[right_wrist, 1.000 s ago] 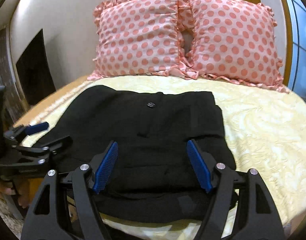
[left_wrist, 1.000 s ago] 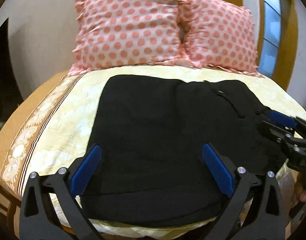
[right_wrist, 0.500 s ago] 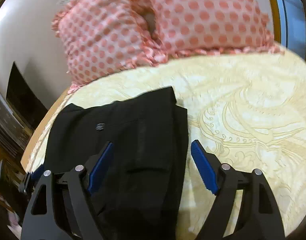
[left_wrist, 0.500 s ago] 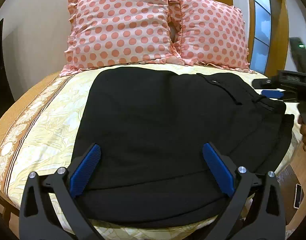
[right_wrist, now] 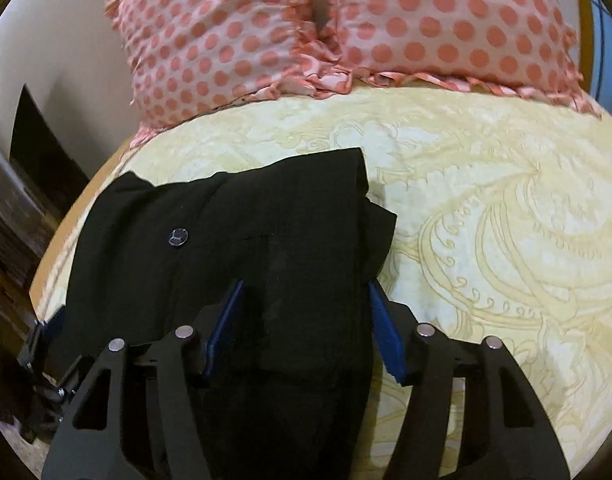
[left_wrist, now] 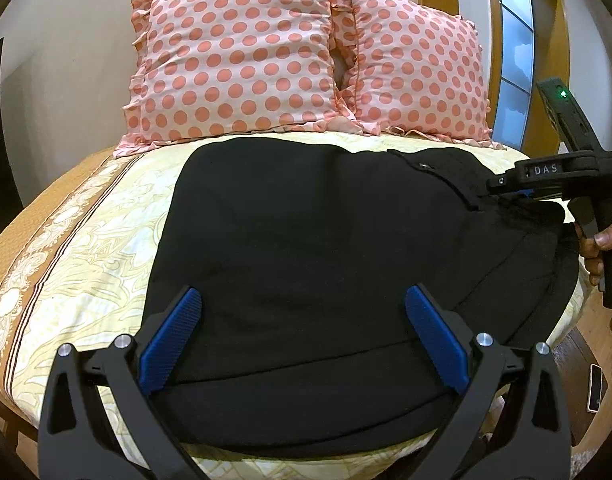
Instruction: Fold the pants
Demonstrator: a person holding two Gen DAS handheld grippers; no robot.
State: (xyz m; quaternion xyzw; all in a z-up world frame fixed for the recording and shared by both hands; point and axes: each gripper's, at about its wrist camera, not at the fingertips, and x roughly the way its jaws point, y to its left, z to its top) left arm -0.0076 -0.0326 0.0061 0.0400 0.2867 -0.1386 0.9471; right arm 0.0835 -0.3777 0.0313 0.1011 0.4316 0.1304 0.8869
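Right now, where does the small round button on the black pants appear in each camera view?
Left wrist view: the button is upper right, near the pants' far edge.
Right wrist view: the button is left of centre, on the pants' upper part.
Shared landmark: the gap between the two polka-dot pillows.

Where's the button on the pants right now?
In the right wrist view the button sits on the black pants, left of and beyond the right gripper, toward the pillows.
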